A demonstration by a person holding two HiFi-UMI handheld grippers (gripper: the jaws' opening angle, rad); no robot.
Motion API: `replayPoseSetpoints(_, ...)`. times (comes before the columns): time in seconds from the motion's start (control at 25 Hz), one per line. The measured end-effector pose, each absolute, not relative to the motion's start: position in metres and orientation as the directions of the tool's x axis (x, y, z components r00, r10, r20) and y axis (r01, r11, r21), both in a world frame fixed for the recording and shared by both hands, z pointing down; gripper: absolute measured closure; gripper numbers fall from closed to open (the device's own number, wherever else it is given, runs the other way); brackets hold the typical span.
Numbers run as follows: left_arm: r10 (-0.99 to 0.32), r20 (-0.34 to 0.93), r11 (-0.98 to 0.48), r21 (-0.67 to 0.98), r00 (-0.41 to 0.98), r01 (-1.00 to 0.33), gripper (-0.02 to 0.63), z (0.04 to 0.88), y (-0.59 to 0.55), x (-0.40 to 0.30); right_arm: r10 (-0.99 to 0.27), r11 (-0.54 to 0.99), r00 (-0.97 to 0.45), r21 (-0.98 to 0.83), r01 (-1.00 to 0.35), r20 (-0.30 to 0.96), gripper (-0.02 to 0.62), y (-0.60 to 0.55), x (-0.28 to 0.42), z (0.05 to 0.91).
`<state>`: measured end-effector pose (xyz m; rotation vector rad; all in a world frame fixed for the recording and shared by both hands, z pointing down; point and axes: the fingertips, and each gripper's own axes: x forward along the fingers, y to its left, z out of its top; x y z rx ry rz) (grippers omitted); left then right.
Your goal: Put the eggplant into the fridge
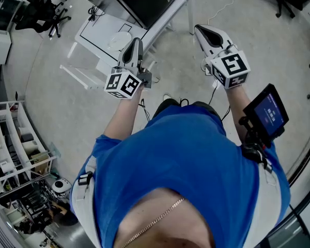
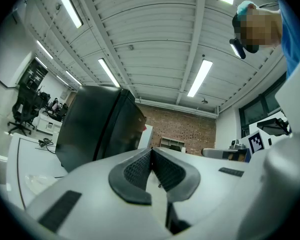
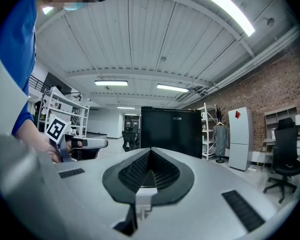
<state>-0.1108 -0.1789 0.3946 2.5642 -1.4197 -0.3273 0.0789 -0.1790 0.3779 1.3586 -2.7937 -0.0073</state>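
We hold both grippers out ahead of us, and neither carries anything. The left gripper (image 2: 151,153) has its jaws pressed together, and so has the right gripper (image 3: 150,153). The eggplant shows in no view, so we cannot say where it lies. A big black cabinet (image 3: 172,130) stands ahead, and what looks like a white fridge (image 3: 238,138) is at the right of the right gripper view. We expect the eggplant to be light and firm, with smooth, slippery skin that bruises. We would take it gently across its thick middle.
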Motion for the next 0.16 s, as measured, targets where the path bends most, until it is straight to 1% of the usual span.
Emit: replayPoseSetpoints(0.16, -0.857, -0.102, -0.512, 0.272, 0.505, -0.815, 0.598, 0.3867, -0.178, -0.1048, -0.777, 0.629, -0.628, 0.03, -0.777, 0.028, 0.592, -0.1791, 0.0841, 0.369)
